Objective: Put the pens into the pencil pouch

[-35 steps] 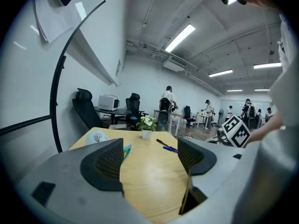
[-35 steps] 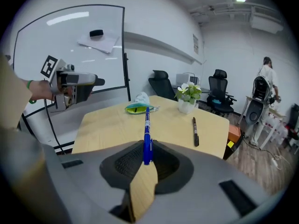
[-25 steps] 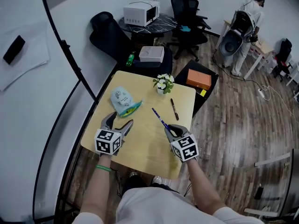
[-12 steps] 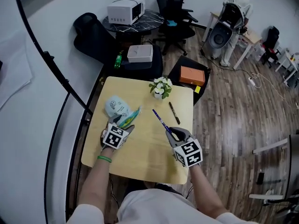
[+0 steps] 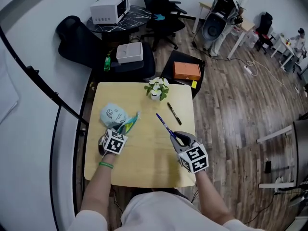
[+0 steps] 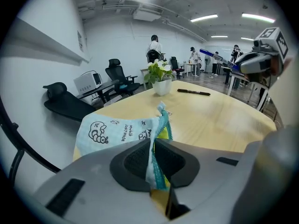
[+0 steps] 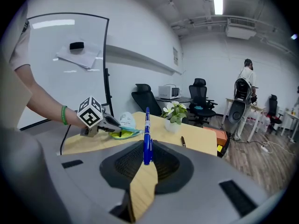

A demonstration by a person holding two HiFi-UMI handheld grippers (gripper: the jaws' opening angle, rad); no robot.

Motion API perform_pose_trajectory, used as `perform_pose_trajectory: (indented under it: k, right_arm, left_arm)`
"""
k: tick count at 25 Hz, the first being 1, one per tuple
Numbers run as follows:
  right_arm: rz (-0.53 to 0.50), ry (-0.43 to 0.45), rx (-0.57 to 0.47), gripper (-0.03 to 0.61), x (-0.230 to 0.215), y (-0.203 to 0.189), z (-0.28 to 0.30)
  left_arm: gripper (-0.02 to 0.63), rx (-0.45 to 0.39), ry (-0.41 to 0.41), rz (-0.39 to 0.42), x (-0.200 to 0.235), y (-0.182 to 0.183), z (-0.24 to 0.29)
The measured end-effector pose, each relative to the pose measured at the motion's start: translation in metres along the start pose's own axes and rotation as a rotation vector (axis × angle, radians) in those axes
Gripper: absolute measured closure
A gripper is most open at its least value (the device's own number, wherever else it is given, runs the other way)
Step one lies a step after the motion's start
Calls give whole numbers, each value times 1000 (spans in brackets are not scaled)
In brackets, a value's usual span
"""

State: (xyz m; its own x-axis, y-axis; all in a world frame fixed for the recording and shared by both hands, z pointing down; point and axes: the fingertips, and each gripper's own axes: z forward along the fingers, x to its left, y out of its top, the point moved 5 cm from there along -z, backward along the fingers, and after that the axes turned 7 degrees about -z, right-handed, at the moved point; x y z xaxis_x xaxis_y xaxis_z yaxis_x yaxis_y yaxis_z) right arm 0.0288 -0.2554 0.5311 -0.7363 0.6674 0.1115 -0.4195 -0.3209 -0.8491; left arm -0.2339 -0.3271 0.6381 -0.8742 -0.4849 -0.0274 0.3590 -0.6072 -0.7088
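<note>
A light blue pencil pouch (image 5: 114, 116) with a teal zipper and yellow lining lies on the left side of the wooden table (image 5: 144, 162). My left gripper (image 5: 118, 132) is shut on the pouch's near edge (image 6: 156, 164). My right gripper (image 5: 176, 137) is shut on a blue pen (image 5: 164, 123), which points up and away toward the table's middle (image 7: 147, 136). A black pen (image 5: 174, 113) lies loose on the table to the right of the blue pen's tip, also seen as the black pen (image 6: 193, 92) beside the plant.
A small white pot with a flowering plant (image 5: 157, 87) stands near the table's far edge. Beyond the table are an orange box (image 5: 186, 70), black office chairs (image 5: 161, 4) and a microwave (image 5: 110, 8). A person (image 7: 245, 101) stands in the background.
My left gripper moved forward and closed on the pouch's edge. The right gripper stayed roughly in place with the blue pen. The head camera shifted, so the table sits lower left.
</note>
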Motion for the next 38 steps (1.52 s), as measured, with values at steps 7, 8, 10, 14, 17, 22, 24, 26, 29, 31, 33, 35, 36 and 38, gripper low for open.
perform_pose_trajectory:
  k: [7,8,10,14,17,22,24,26,29,31,33,35,36,38]
  right_arm:
    - [-16,19,-2,517,9,2,0]
    - [-22,31,1,517,13,3,1]
    - [-39,69,19,517,23,2,6]
    - [-86,155,97,517,50,0,24]
    - [-115,199,171,517,69,-5,40]
    - [-141,234,314,517,90,-23,63]
    - [-143,236,361,517,94,-28,66]
    - [-146,241,386,517,98,-31,70]
    - [-150,252,381,517,103,-32,76]
    - [-149,258,365,517,104,-30,77]
    - [-151,267,346,517,105,-27,78]
    - [-155,278,326,517,107,-24,79]
    - [-156,282,316,517,108,-23,80]
    - [-158,292,297,517,110,-21,81]
  left_arm:
    - [592,-81,6,-80,4,13,-18]
    - [592,-103,12,-84,5,16,-22]
    - [592,-127,25,-99,5,19,-31]
    - [592,-151,20,-152,-4,19,-45]
    - [592,-171,5,-200,-19,17,-52]
    - [592,-183,-16,-236,-46,10,-59]
    - [592,-190,-31,-246,-59,9,-63]
    - [592,-196,-49,-255,-71,8,-68]
    - [592,-197,-81,-258,-88,4,-72]
    - [592,-192,-107,-254,-99,2,-73]
    - [592,-188,-132,-254,-108,-1,-76]
    - [592,-191,-167,-264,-116,-2,-80]
    - [592,-198,-189,-270,-119,-2,-82]
    - [592,-217,-237,-288,-125,0,-88]
